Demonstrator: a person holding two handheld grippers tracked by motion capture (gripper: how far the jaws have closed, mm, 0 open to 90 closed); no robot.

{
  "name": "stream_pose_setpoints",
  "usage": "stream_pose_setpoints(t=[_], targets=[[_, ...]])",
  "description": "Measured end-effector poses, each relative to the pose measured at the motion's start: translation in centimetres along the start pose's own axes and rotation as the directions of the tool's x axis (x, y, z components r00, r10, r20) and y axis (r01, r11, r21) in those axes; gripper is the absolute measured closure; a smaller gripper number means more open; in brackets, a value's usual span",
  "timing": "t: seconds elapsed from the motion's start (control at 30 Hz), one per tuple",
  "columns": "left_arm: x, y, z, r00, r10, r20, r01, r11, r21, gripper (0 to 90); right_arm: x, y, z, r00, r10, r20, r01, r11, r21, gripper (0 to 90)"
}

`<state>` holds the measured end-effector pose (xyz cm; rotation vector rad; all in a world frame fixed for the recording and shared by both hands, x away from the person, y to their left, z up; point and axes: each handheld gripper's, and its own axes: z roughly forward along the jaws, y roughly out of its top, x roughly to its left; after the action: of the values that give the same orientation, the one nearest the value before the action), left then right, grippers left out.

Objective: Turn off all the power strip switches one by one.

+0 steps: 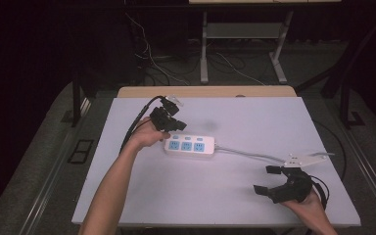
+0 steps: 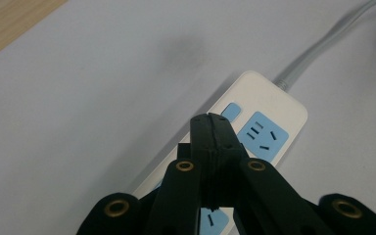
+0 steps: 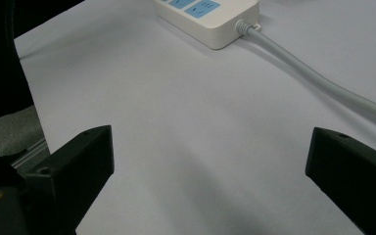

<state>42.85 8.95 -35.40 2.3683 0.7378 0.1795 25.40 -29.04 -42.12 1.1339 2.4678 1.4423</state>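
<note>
While the power strip (image 1: 190,146) is lying mid-table, the left gripper (image 1: 168,119) is hovering over its left end, fingers pressed closed — likely aiming at a switch, so descending squarely matters. At lower right, the right gripper (image 1: 274,182) is waiting — fingers wide open.

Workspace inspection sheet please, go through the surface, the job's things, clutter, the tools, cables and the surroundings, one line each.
Surface: white board lying on a wooden table, whose edge shows along the far side.
Job's things: white power strip with blue sockets, lying flat near the board's middle.
Clutter: nothing seen.
Tools: left tool shut, tips over the power strip by a blue switch; right tool open, holding nothing, near the board's right front corner.
Cables: grey cord runs from the strip toward the right; black cable trails from the left tool.
Surroundings: dark room, grey floor, loose wires and metal frame legs behind the table.
</note>
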Motion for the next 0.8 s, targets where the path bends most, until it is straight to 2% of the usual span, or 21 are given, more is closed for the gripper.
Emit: stream_pose_setpoints(t=[0.33, 0.8], targets=[[-0.4, 0.2, 1.3, 0.9997, 0.014, 0.02, -0.014, 0.9999, 0.008, 89.6, 0.0, 0.0, 0.0, 1.0, -0.001, 0.0, 0.001, 1.0, 0.003, 3.8], [-0.4, -0.2, 3.0, 0.9993, 0.027, 0.024, -0.029, 0.9985, 0.046, 89.6, 0.0, 0.0, 0.1, 1.0, 0.0, -0.003, 0.0, 1.0, 0.007, 3.8]])
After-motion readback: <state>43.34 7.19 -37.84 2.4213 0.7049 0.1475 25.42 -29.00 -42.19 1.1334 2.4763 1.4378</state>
